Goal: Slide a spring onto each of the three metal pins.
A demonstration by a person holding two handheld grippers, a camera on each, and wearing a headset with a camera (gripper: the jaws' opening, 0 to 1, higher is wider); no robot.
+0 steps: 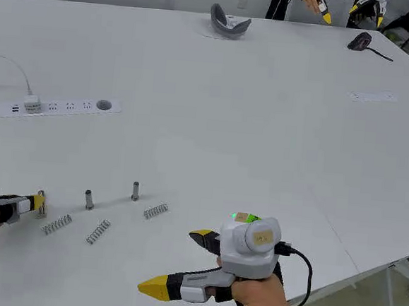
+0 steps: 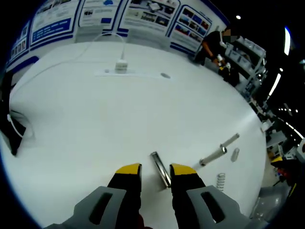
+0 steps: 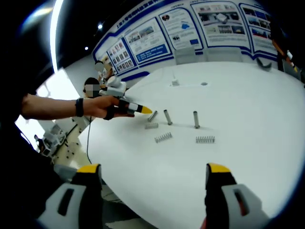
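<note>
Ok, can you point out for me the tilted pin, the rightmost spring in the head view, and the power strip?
tilted pin (image 2: pixel 161 169), left gripper view, middle of its shaft.
rightmost spring (image 1: pixel 156 211), head view, middle of its coils.
power strip (image 1: pixel 73 105), head view, its top face.

Middle pin (image 1: pixel 89 199), right pin (image 1: pixel 135 191) upright, left pin (image 1: pixel 42 204) tilted, springs (image 1: pixel 98 231) lying flat nearby

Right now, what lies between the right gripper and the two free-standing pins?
In the right gripper view, two loose springs lie on the table between the open right gripper and the standing pins; otherwise bare.
</note>
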